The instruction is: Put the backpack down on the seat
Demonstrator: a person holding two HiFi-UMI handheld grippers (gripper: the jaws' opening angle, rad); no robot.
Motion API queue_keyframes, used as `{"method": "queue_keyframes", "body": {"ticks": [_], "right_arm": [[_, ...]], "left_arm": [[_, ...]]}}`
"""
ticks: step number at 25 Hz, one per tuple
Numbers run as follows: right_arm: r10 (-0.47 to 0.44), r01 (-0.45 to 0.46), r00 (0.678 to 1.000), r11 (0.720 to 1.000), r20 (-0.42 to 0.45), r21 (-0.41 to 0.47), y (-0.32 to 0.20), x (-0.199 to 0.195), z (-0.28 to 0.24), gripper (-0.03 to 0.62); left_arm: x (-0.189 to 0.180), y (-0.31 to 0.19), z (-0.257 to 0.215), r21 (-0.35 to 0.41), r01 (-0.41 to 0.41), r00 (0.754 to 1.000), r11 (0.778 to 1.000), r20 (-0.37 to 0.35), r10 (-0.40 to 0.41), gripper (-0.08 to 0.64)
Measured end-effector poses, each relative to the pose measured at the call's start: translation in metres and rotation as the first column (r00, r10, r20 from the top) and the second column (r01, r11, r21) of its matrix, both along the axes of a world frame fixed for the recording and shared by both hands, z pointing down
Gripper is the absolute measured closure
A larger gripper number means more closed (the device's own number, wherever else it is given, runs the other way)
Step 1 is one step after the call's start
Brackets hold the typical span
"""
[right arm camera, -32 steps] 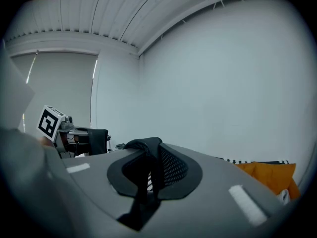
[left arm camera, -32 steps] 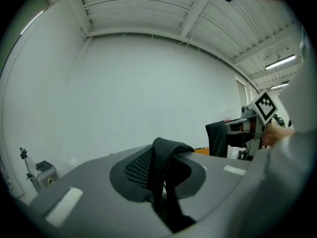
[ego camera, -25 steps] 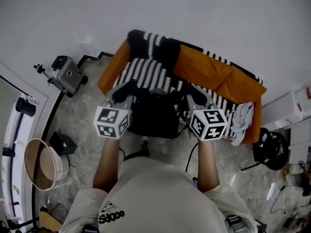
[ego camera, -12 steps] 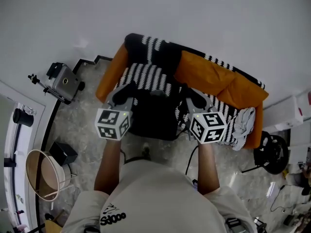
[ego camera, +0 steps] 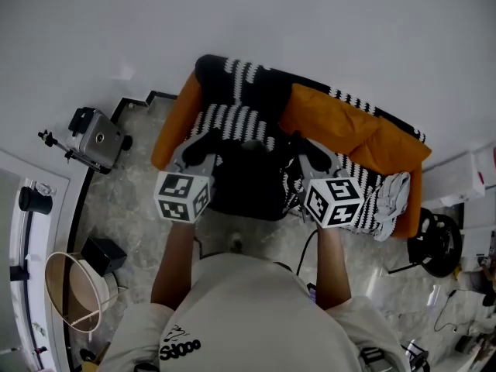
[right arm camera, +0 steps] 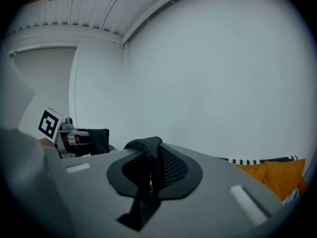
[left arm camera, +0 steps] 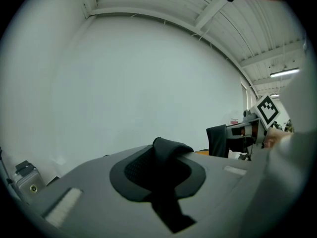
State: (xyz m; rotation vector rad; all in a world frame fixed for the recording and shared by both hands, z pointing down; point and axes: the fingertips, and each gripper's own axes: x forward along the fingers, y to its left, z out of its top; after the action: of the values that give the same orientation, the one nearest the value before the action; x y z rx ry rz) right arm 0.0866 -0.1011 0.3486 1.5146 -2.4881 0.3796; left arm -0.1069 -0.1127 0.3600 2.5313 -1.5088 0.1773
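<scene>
A black backpack (ego camera: 246,184) hangs between my two grippers, over the front edge of the black-and-white striped sofa seat (ego camera: 236,121). My left gripper (ego camera: 201,147) is shut on a black shoulder strap (left arm camera: 166,152), pinched between its grey jaws. The right gripper (ego camera: 306,153) is shut on the other strap, black with a mesh face (right arm camera: 151,155). Both marker cubes sit at about the same height on either side of the bag. Whether the bag's bottom touches the seat is hidden.
Orange cushions (ego camera: 341,122) line the sofa back, and a grey-white cloth (ego camera: 394,194) lies at its right end. On the floor are a grey device on a tripod (ego camera: 97,138), a black box (ego camera: 103,256), a round basket (ego camera: 74,289) and a black fan (ego camera: 438,242).
Both grippers keep their hold on the straps and the bag stays between them. The floor things at the left slid down and left in the view as the head camera shifted.
</scene>
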Motion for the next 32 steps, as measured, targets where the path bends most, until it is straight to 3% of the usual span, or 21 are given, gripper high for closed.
{"method": "queue_keyframes", "body": {"ticks": [16,32], "right_arm": [[0.067,-0.066,0.998,0.997,0.011,-0.030,-0.047,-0.008,0.013,0.557],[0.023,-0.020,0.999,0.997,0.041,-0.073,-0.123,-0.009,0.044,0.557]], "left_arm": [[-0.011,-0.055,0.008,-0.003,-0.049,0.999,0.999,-0.020,0.049,0.516],[-0.014,-0.124,0.042,-0.060,-0.005,0.999,0.998,-0.033,0.003,0.517]]}}
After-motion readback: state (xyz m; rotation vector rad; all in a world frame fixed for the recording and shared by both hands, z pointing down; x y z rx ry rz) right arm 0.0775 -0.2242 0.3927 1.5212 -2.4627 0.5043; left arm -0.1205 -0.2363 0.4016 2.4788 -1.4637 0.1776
